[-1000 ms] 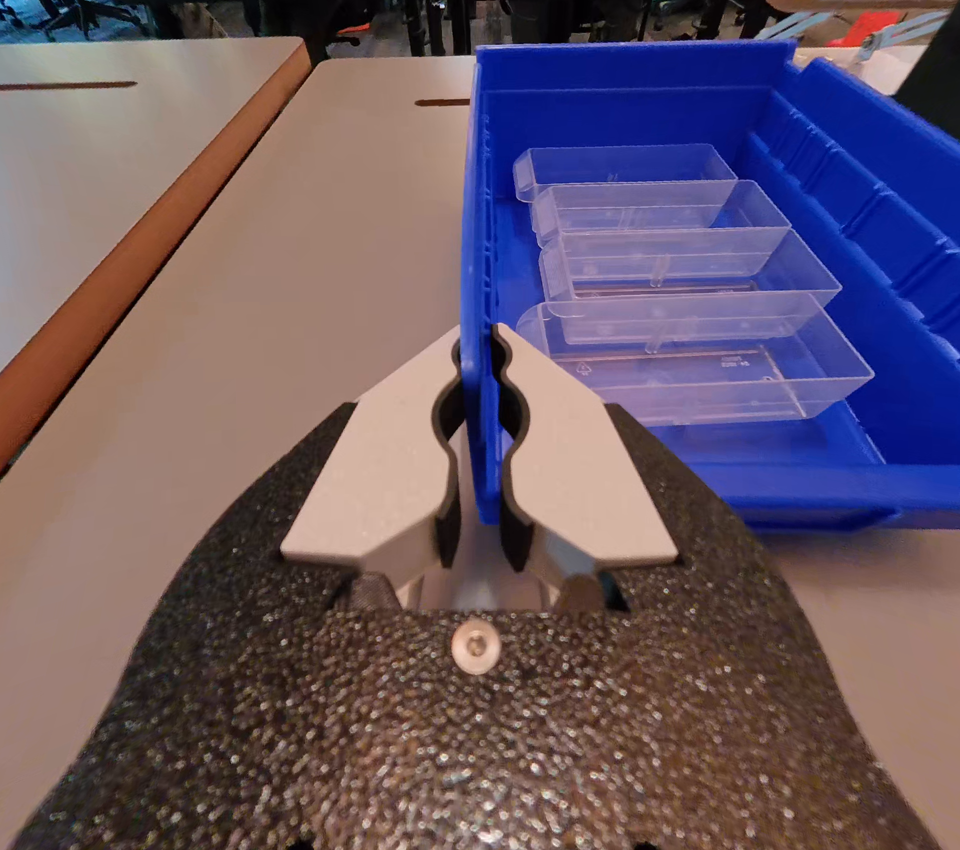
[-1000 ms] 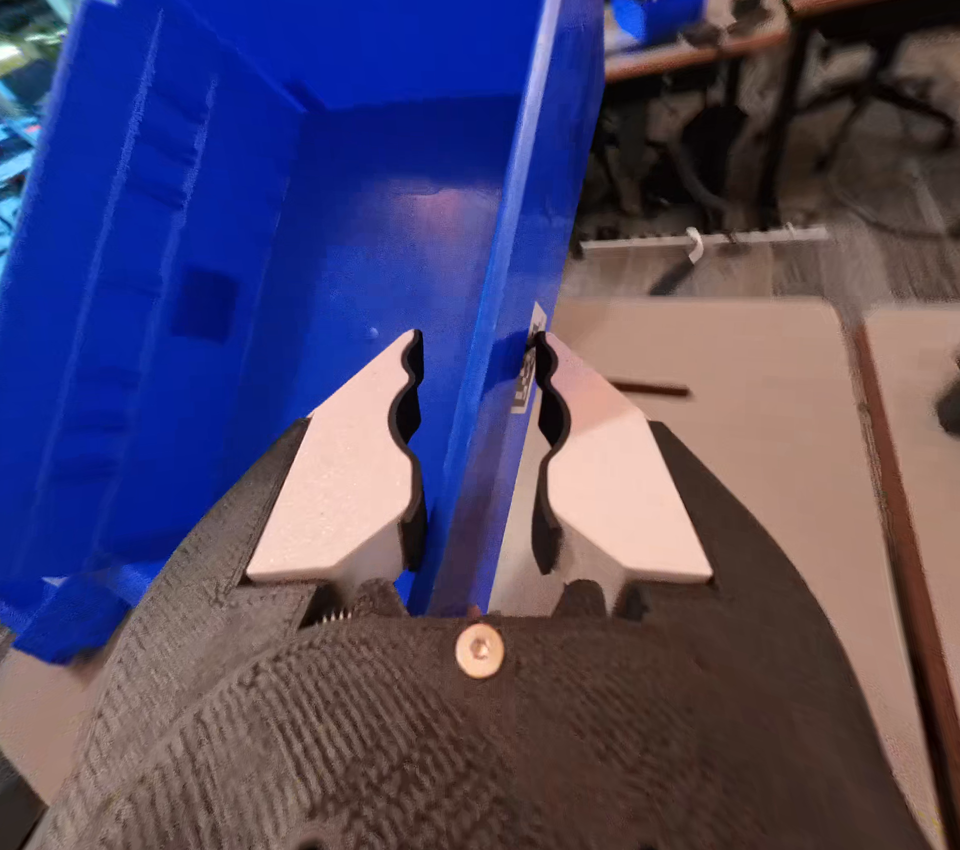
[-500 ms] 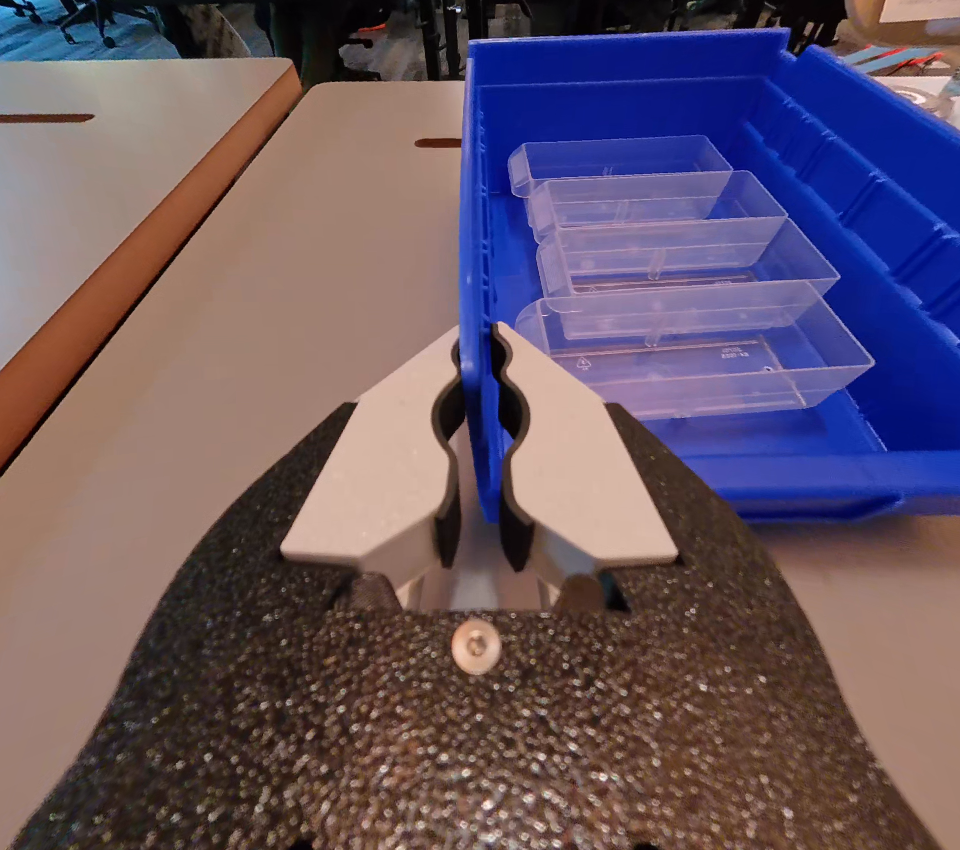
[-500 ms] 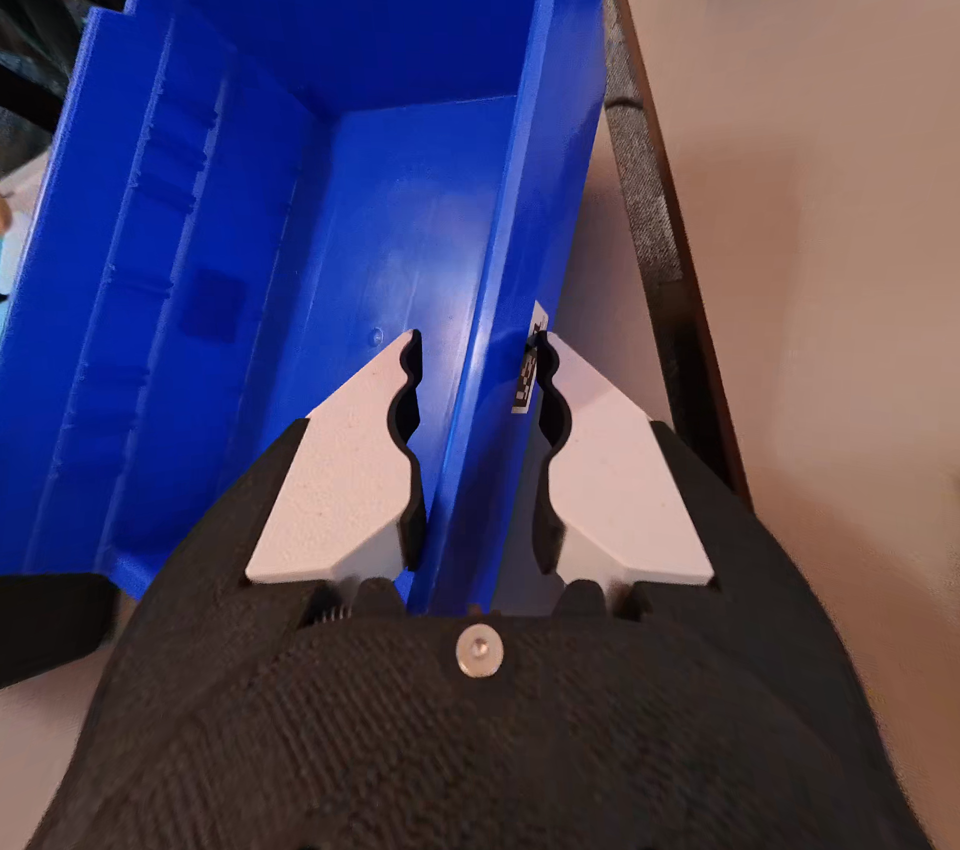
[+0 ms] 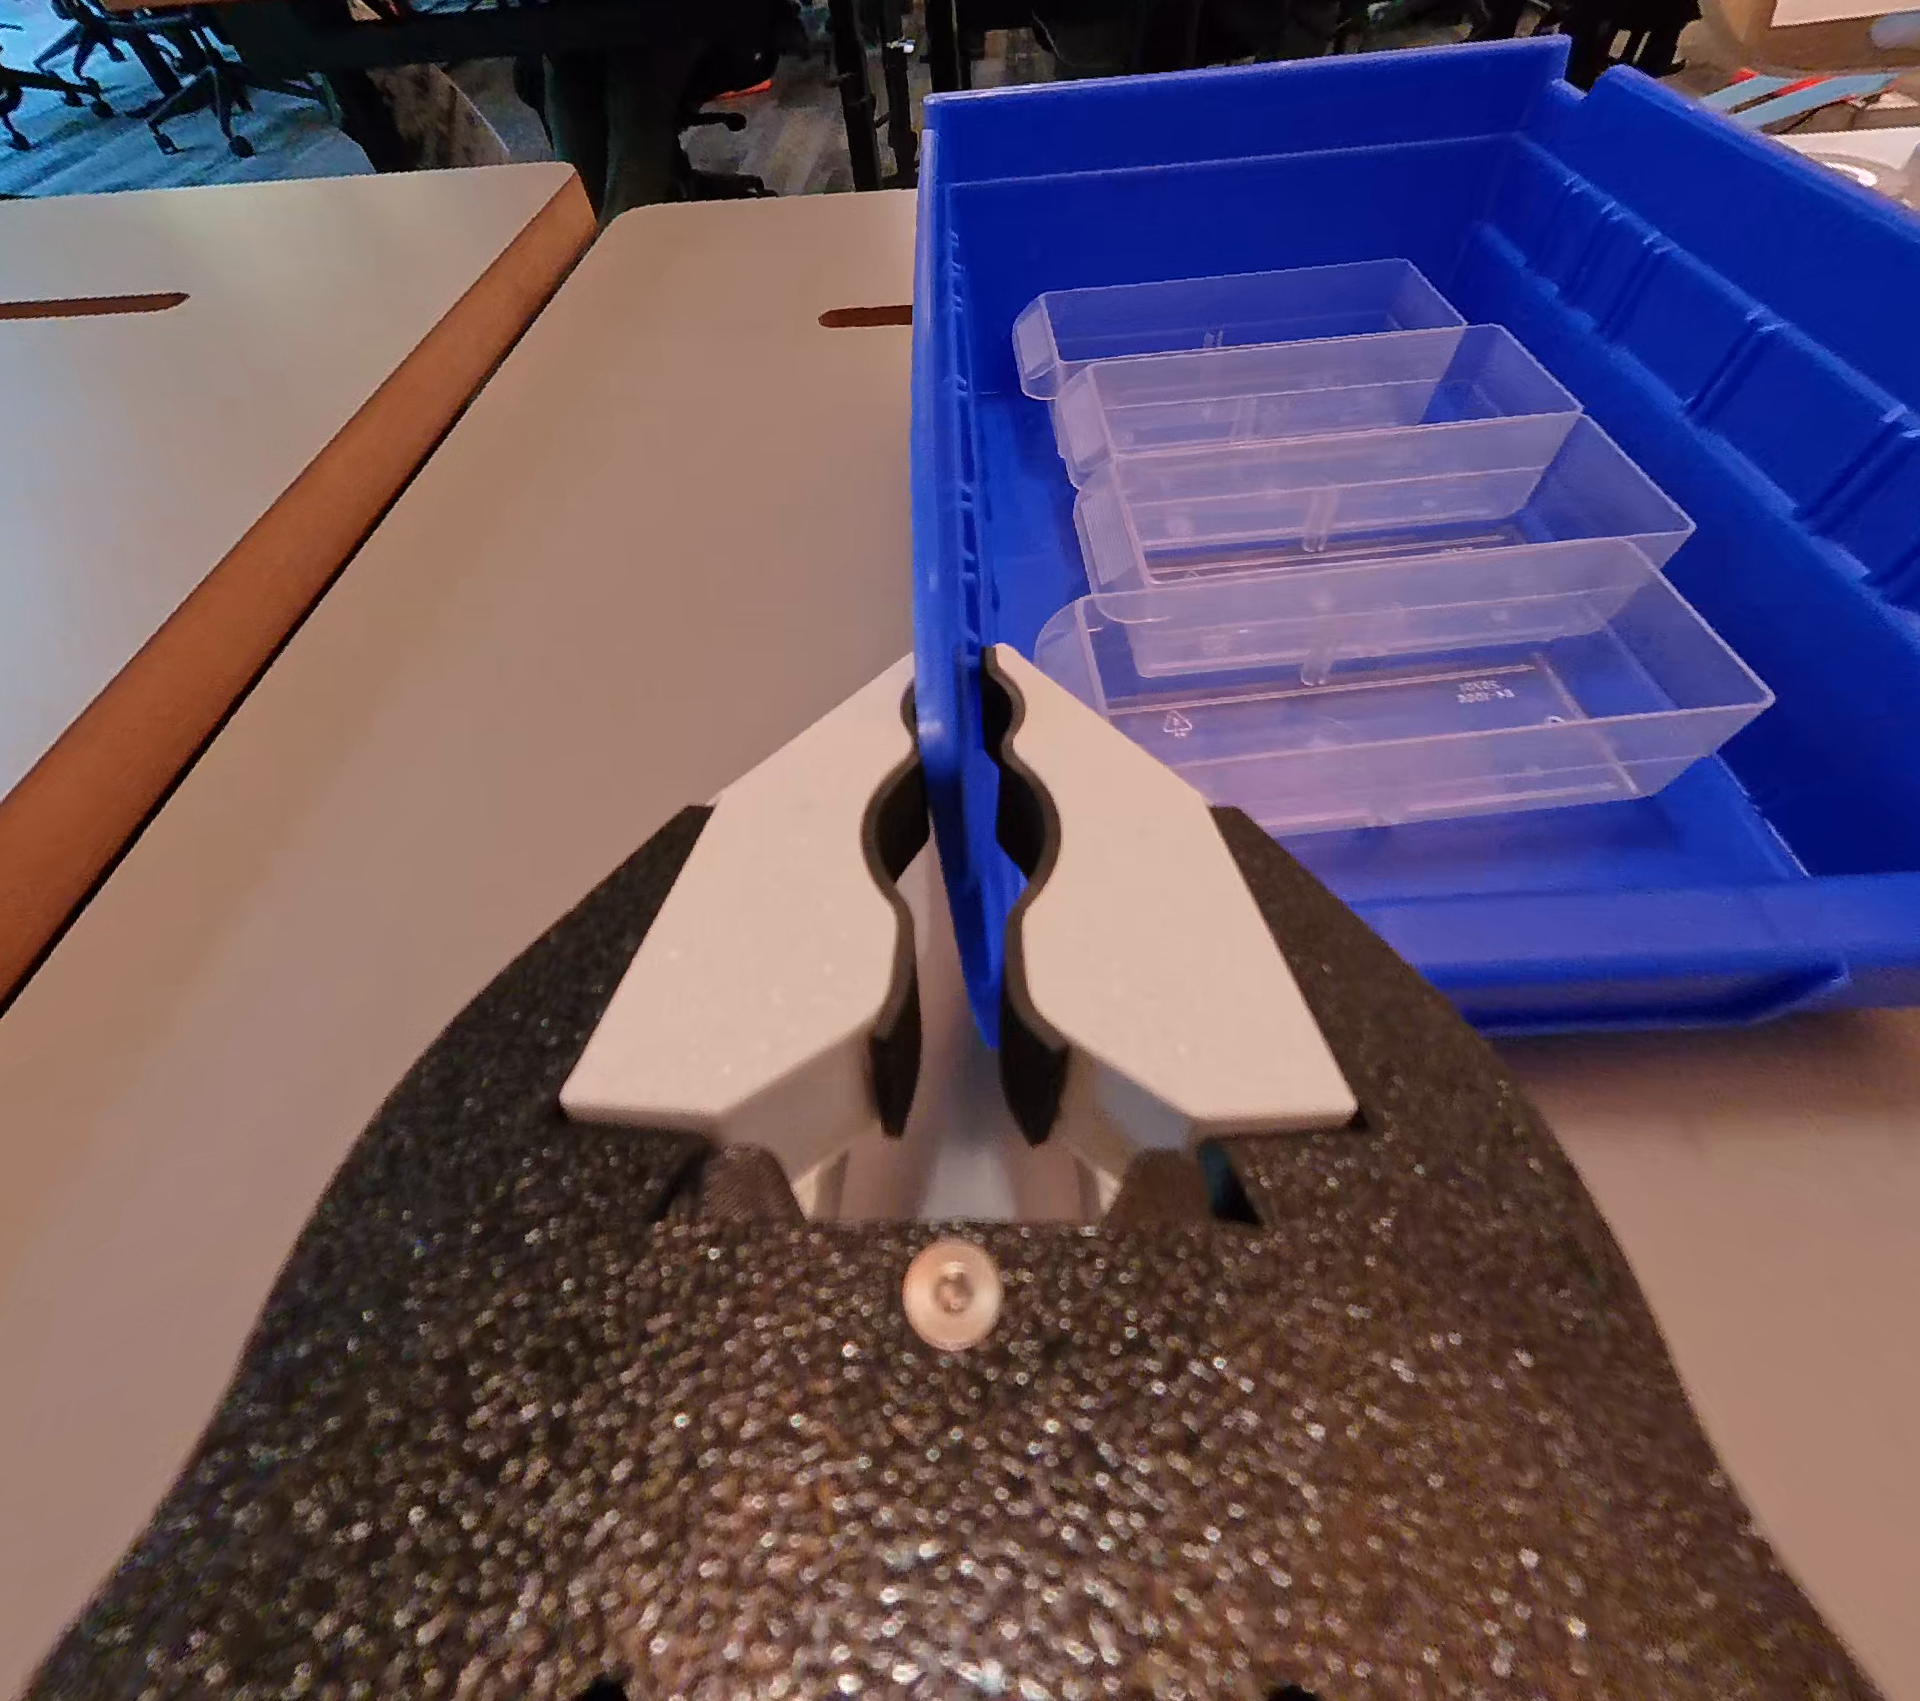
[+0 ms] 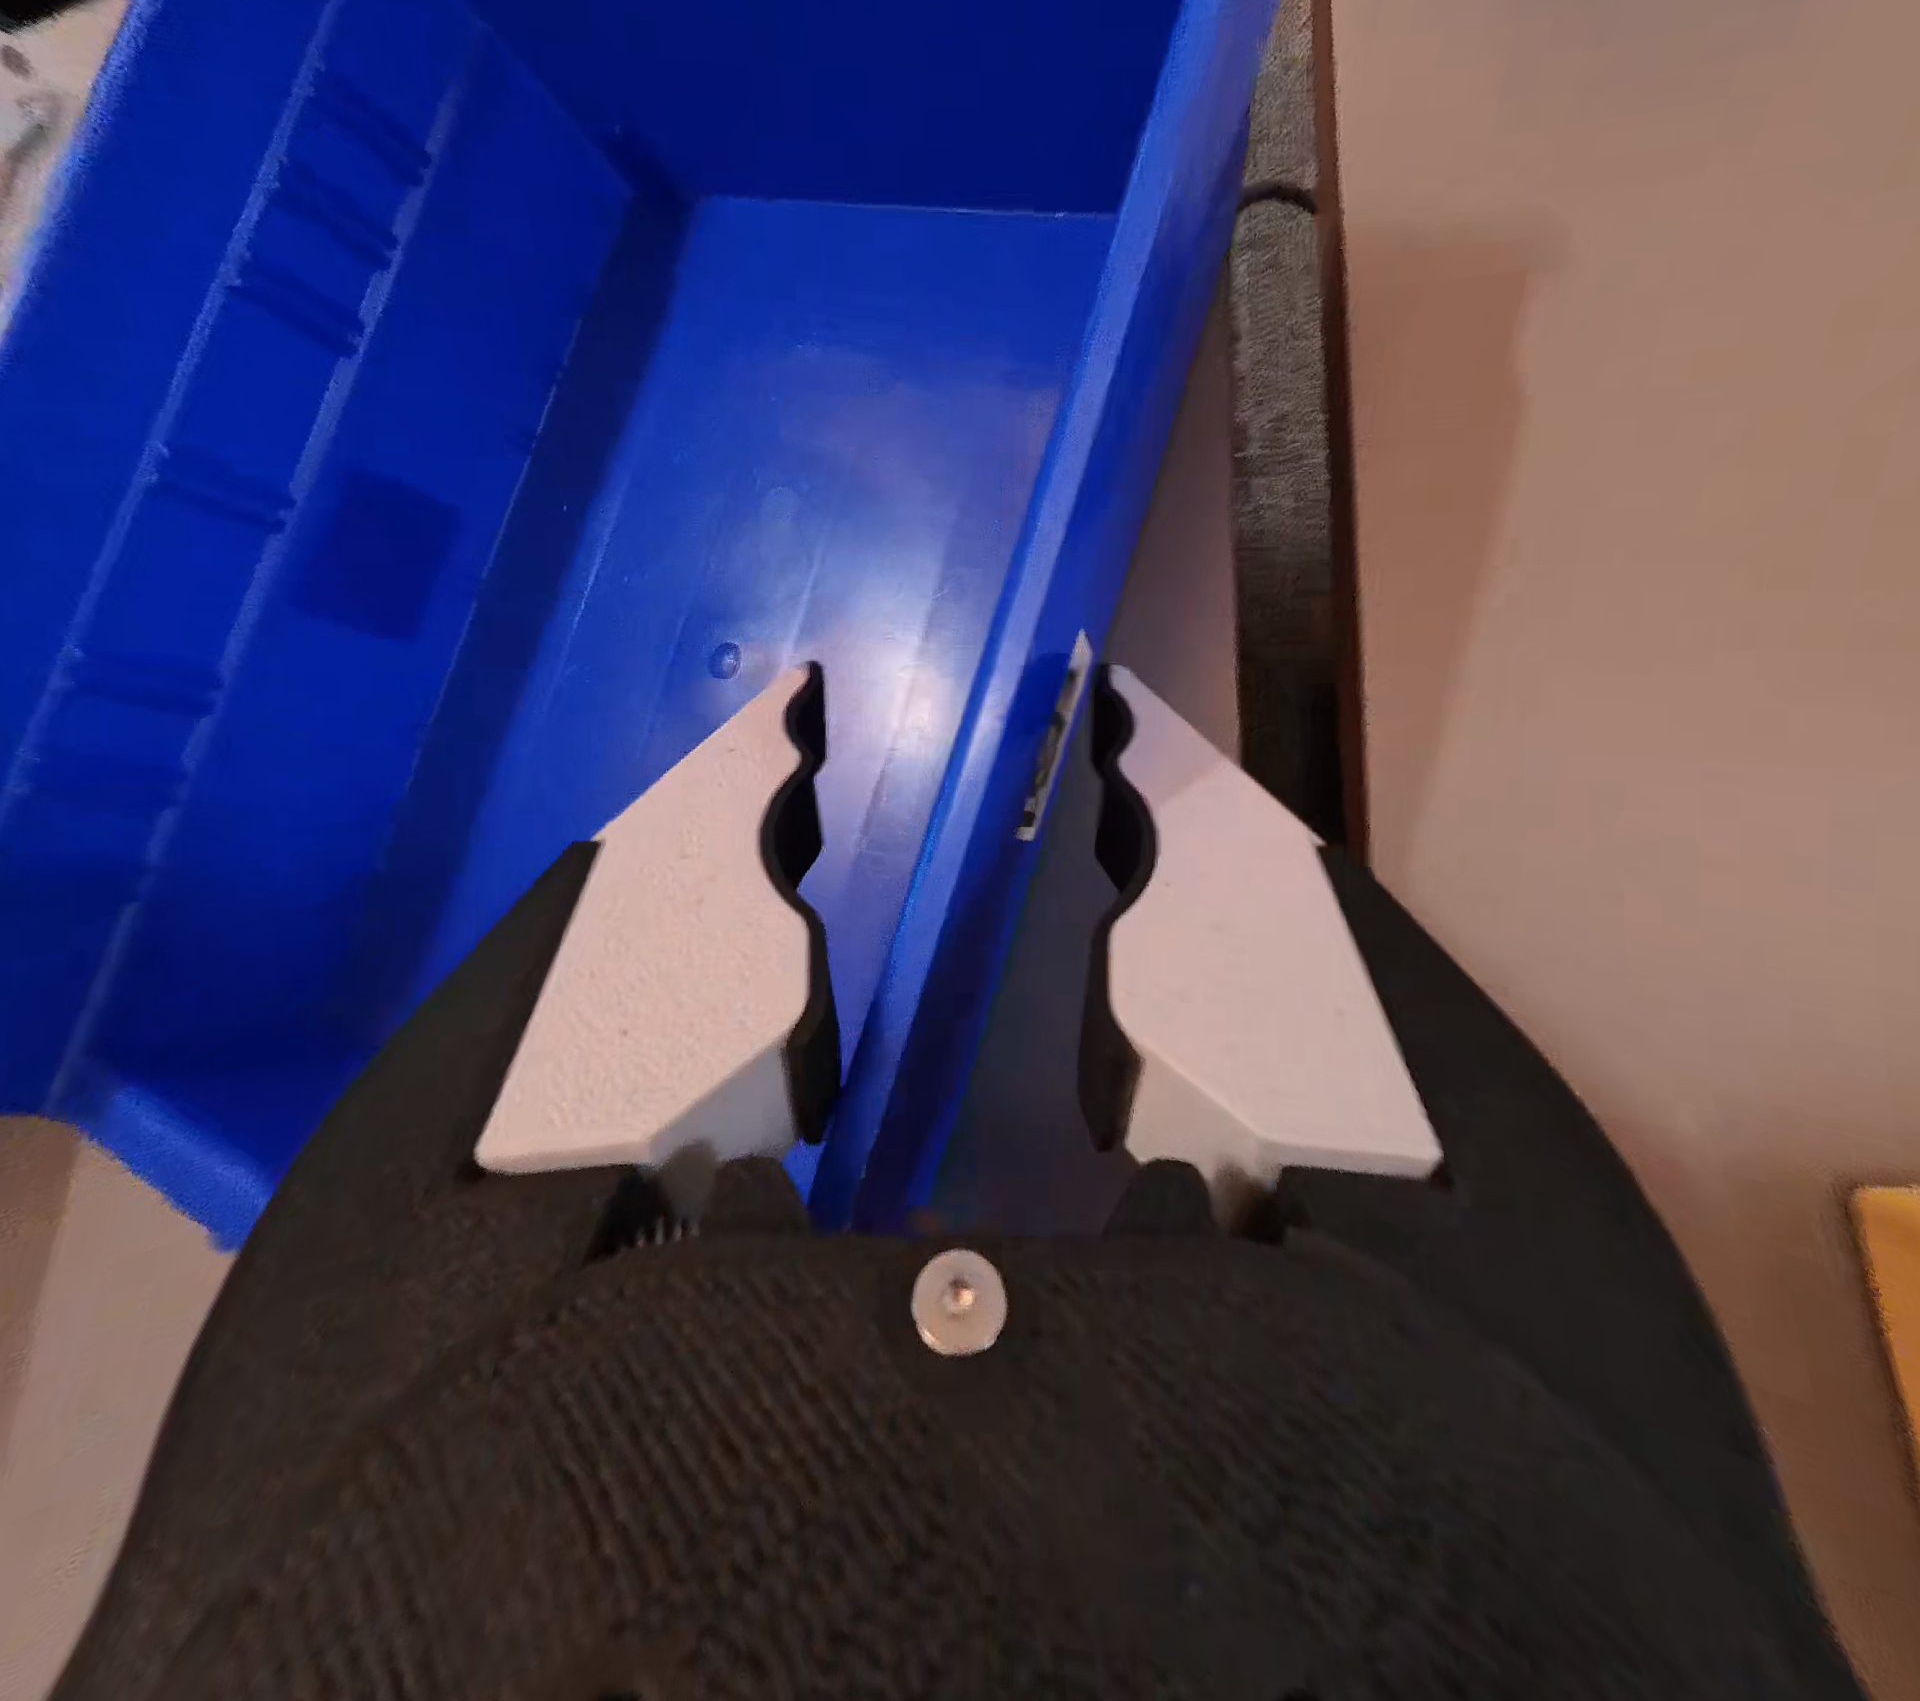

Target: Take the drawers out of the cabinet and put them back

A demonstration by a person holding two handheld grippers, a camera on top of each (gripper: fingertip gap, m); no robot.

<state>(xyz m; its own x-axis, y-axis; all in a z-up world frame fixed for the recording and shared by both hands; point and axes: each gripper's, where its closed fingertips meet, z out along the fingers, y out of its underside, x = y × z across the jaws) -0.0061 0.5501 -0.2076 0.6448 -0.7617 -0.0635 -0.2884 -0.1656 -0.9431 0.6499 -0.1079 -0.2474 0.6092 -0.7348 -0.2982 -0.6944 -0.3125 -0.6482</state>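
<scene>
Currently 2 blue bins are in hand, 1 per gripper. Left gripper (image 5: 951, 695): fingers (image 5: 774, 903) closed tight on the left side wall of a blue bin (image 5: 1538, 103) near its front corner, 1 finger outside the wall, 1 inside. This bin sits flat on the bench (image 5: 623, 508). 4 clear drawers (image 5: 1382, 612) lie inside it, overlapped like shingles from the near end toward the far wall. Each drawer's long axis runs across the bin, at right angles to the left fingers, which point along the bin wall. Drawers lie ahead and to the right of the left fingers, near but not touching them.

Right gripper (image 6: 956, 675): fingers (image 6: 665, 955) straddle the right side wall of a second blue bin (image 6: 499, 508), which looks empty. Gap is wider than the wall; the left finger sits close to the wall, the right one stands apart from it beside a small label (image 6: 1055, 737). Cannot tell if the wall is actually pinched. View is blurred.

No cabinet shows in either view.

Judgement: drawers are out of the cabinet and parked in the left-hand bin. Left gripper is the nearer one. To pick a drawer it would need to let go of the wall, swing right and turn, so the fingers cross a drawer's short side.
</scene>
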